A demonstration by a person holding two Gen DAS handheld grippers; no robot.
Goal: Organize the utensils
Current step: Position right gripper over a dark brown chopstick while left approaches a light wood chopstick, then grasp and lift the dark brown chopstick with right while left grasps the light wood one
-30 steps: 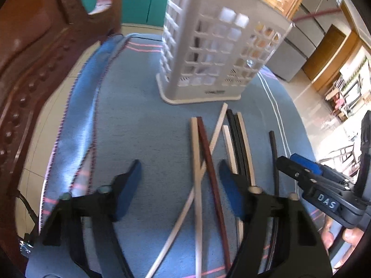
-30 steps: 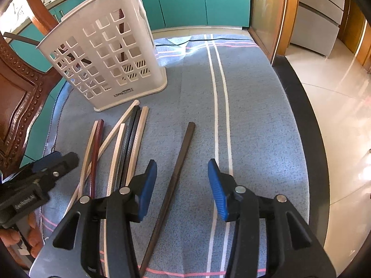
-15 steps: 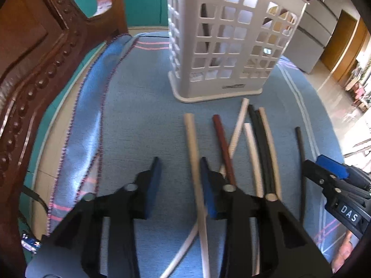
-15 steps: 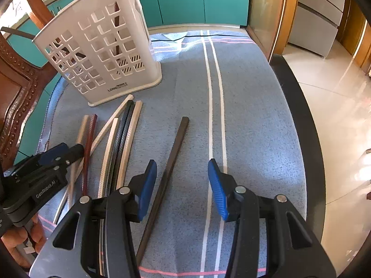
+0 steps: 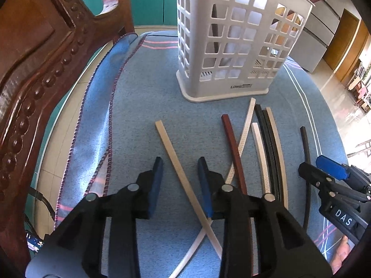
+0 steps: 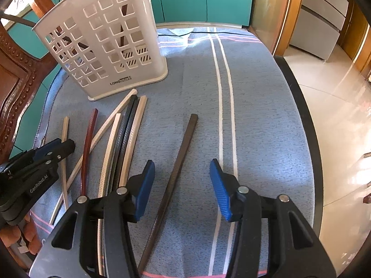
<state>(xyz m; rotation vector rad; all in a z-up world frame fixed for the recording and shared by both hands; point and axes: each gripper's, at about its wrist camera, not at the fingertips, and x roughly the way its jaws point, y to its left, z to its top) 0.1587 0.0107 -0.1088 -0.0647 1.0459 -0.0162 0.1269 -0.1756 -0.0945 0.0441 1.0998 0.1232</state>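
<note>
Between the jaws of the left gripper (image 5: 179, 180) lies a beige chopstick (image 5: 183, 178), slanting across the blue cloth (image 5: 139, 115) that covers the counter; the jaws have just been widening a little and stand partly apart, with a gap showing on either side of the stick, so nothing is gripped. Just past the right-hand jaw, a dark red chopstick (image 5: 233, 148) and a pale one (image 5: 243, 134) cross each other, and beyond them runs a close bundle of pale and black chopsticks (image 5: 269, 153). Ahead of the jaws, well beyond the stick tips, stands the white lattice basket (image 5: 234, 46), upright on the cloth (a few dark sticks show through its holes). Between the jaws of the right gripper (image 6: 182, 185), which have also just been opening slightly and stand about half apart, runs a single dark brown chopstick (image 6: 178, 169), lying flat on the cloth and touched by neither pad. To the left of that gripper lies the same bundle, and a carved wooden chair back (image 5: 34, 69) rises at the far left edge.
</note>
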